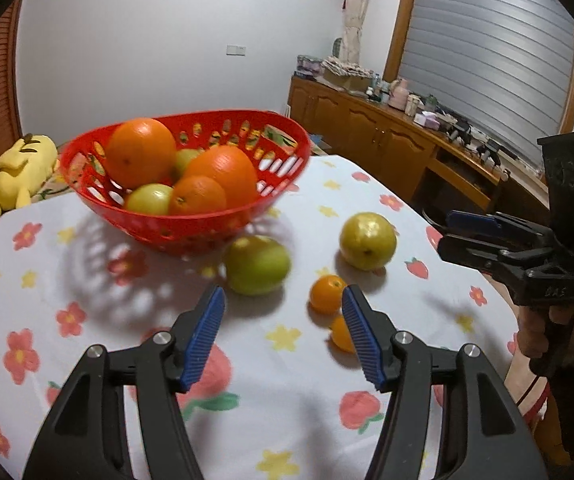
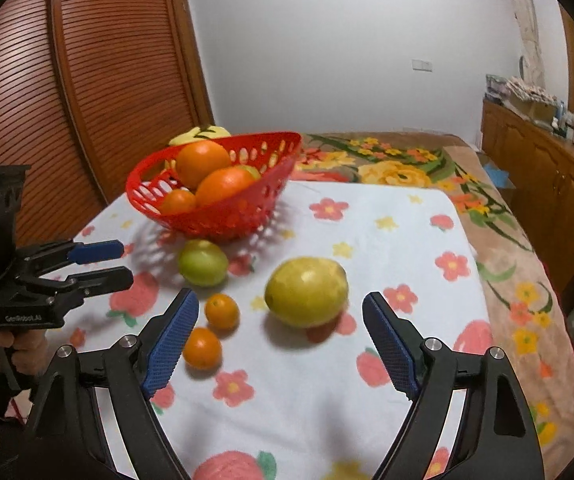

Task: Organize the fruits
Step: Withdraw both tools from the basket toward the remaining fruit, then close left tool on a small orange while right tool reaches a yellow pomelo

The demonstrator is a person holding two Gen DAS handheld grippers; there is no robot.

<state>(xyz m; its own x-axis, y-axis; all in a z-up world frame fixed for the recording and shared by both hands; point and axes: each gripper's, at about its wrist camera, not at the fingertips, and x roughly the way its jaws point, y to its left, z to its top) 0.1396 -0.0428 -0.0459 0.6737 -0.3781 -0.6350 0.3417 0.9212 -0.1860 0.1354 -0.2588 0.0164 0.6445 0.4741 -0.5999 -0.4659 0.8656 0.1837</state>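
- Left gripper [image 1: 283,300]: jaws apart with nothing between the blue pads, held above the flowered cloth [image 1: 87,280] and angled down toward the loose fruit.
- Seen from the right wrist camera, the same left gripper at the left edge, gripped by a hand [image 2: 3,344] low on its handle.
- Right gripper [image 2: 281,312]: jaws spread wide and empty, pointed down over the cloth, with the large yellow-green fruit [image 2: 306,291] lying on the table beyond the tips, roughly in line with the gap and nearer the right finger, untouched.
- From the left wrist camera, right gripper visible at the right edge, side on, held by a hand [image 1: 543,332] under the body.
- Just ahead of the left gripper's right finger: two small oranges [image 1: 327,294], one behind the other, the nearer one [image 1: 341,334] partly hidden by that finger; whether touching it, cannot tell.
- Further out, a green fruit [image 1: 256,265] close in front of the basket, somewhat blurred, and the yellow-green fruit to its right, well apart from it.
- Red perforated basket [image 1: 191,232] at the far side of the table, holding three oranges [image 1: 141,152] and at least two greenish fruits [image 1: 149,199], piled above the rim at the back.
- Beyond the table: yellow plush toy [image 1: 23,168] at the left, on a floral blanket [image 2: 407,168].
- Wooden sideboard [image 1: 371,136] with clutter along the right wall, a louvred wooden door [image 2: 67,100] at the left.
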